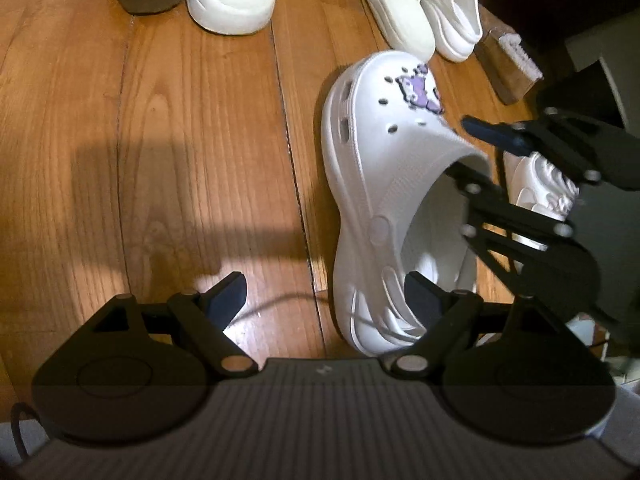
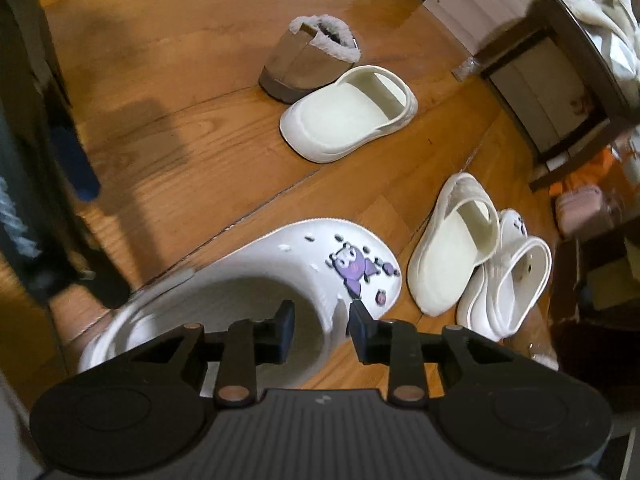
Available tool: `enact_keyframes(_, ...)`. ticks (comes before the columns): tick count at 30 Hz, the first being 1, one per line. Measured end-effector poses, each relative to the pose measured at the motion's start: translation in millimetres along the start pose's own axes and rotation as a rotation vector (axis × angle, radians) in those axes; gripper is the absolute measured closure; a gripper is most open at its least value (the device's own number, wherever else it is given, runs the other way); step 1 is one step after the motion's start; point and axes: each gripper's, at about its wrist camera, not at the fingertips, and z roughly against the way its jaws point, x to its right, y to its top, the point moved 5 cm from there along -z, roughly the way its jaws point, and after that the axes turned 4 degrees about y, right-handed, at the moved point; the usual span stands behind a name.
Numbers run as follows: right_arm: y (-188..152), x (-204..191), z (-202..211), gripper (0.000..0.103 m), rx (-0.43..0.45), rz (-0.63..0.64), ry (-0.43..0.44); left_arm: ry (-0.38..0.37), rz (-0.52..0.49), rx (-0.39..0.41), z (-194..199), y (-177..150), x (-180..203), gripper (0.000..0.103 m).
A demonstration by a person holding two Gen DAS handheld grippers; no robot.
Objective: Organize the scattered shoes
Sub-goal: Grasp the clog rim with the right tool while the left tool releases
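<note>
On the wooden floor [image 2: 168, 152] my right gripper [image 2: 322, 330] straddles the charm clog's [image 2: 280, 276] upper edge, pads apart, not pinching. My left gripper [image 1: 326, 300] hangs open. A boot [image 2: 308, 60] and three pale shoes lie unsorted beyond; most work remains.

You see a white clog [image 2: 256, 280] with a purple charm on its perforated toe, lying upright on the wooden floor [image 2: 160, 160], its opening wall between the two pads. A cream clog [image 2: 348, 116] rests farther off, touching a tan fleece-lined boot [image 2: 308, 60] behind it. To the right, near the floor's cluttered edge, a second cream clog [image 2: 452, 252] lies pressed against a smaller white clog [image 2: 512, 276]. In the left wrist view, another white shoe [image 1: 540, 192] shows partly beyond the charm clog.
</note>
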Motion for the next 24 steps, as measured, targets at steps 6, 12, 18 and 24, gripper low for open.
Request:
enact_keyframes(6, 2, 11, -20, 0.076, 0.001, -0.134, -0.006, 0.066, -0.005, 0.034, 3, 1, -9, 0.017)
enact_keyframes(12, -3, 20, -14, 0.080, 0.004, -0.292, -0.030, 0.039, -0.015, 0.062, 12, 2, -9, 0.017)
enact_keyframes(18, -22, 54, 2, 0.083, -0.017, -0.644, 0.020, 0.029, -0.022, 0.111, 22, 4, -8, 0.018)
enact_keyframes(24, -56, 84, 35, 0.102, 0.003, -1.082, 0.119, -0.015, -0.118, 0.167, 37, 1, 13, 0.017)
